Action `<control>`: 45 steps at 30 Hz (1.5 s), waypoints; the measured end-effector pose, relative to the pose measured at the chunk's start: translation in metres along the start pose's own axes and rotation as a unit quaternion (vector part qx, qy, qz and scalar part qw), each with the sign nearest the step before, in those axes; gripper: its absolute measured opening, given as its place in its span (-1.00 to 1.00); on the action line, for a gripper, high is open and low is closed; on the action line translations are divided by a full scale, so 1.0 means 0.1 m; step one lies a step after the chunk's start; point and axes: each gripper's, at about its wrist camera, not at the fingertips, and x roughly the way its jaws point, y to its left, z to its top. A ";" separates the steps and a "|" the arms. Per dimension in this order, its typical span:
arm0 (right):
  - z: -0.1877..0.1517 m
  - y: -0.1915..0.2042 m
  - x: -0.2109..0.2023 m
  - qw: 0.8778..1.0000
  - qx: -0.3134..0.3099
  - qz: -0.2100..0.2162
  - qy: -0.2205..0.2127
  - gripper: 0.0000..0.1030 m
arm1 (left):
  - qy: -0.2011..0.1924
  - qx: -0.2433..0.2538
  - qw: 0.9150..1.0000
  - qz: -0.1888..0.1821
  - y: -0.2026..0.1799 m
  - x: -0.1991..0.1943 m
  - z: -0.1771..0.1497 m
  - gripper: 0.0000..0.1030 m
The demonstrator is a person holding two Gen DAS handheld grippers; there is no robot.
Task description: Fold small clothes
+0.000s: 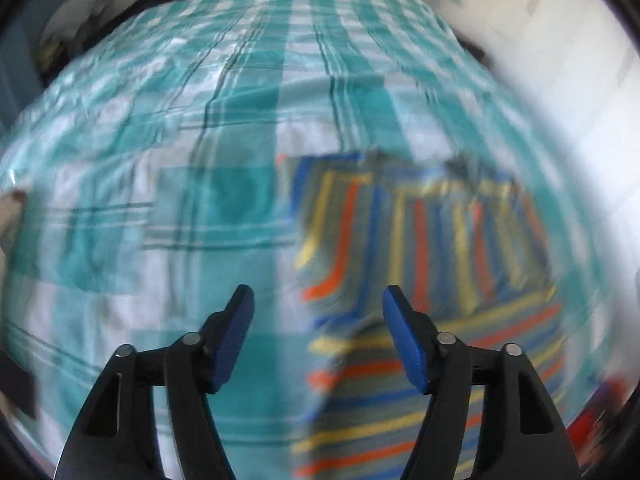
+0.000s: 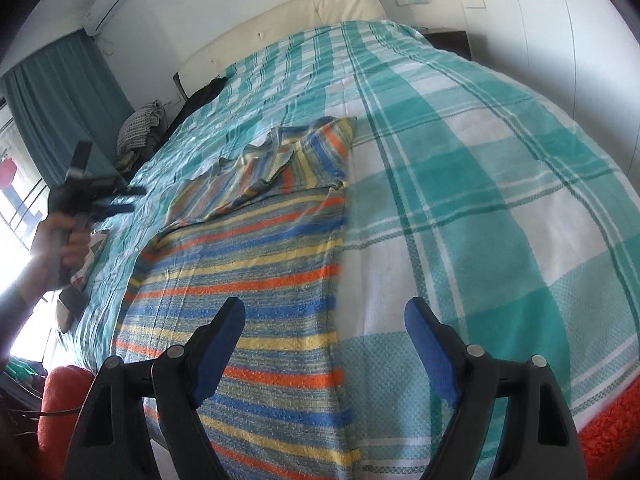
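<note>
Teal-and-white checked bedding covers the bed (image 2: pixel 480 184), and the striped garment (image 2: pixel 248 280) lies spread along it, its far end already folded back on itself in a rumpled layer. Both tools are free of cloth: the left gripper (image 1: pixel 318 300) hangs with jaws wide above the garment's edge, and the right gripper (image 2: pixel 324 312) hovers equally wide over its near part. A neat next fold probably needs both pinching matching corners of one edge and drawing it over evenly.

Striped garment (image 2: pixel 256 264) on checked bedspread (image 2: pixel 480 184)
</note>
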 end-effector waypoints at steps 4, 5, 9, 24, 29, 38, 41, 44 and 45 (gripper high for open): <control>-0.06 0.11 0.10 1.000 -0.019 -0.006 0.014 0.58 | 0.009 0.096 0.995 0.031 -0.21 0.19 -0.38 0.61; -0.08 0.14 0.13 1.000 -0.024 -0.008 0.019 0.58 | 0.004 0.103 0.993 0.052 -0.30 0.31 -0.42 0.61; -0.14 0.24 0.17 0.998 -0.045 -0.019 0.026 0.58 | -0.032 0.060 0.994 0.082 -0.40 0.59 -0.35 0.46; -0.16 0.33 0.20 0.997 -0.068 0.002 0.031 0.58 | -0.033 -0.089 0.995 0.045 0.41 0.17 -0.73 0.15; -0.14 0.29 0.21 0.998 -0.057 0.004 0.031 0.58 | -0.023 -0.133 0.988 -0.073 0.61 0.26 -0.10 0.28; -0.13 0.25 0.34 0.997 -0.057 -0.014 0.049 0.58 | 0.036 -0.146 0.987 -0.061 0.39 1.18 0.62 -0.93; -0.10 0.19 0.39 0.997 -0.048 -0.015 0.052 0.58 | -0.020 -0.170 0.985 -0.022 0.50 1.01 0.58 -0.96; -0.09 0.15 0.45 0.998 -0.040 -0.010 0.054 0.58 | -0.012 -0.181 0.983 -0.006 0.60 1.11 0.48 -0.94; -0.09 0.15 0.47 0.998 -0.040 -0.009 0.057 0.58 | -0.011 -0.175 0.984 -0.002 0.57 1.14 0.47 -0.94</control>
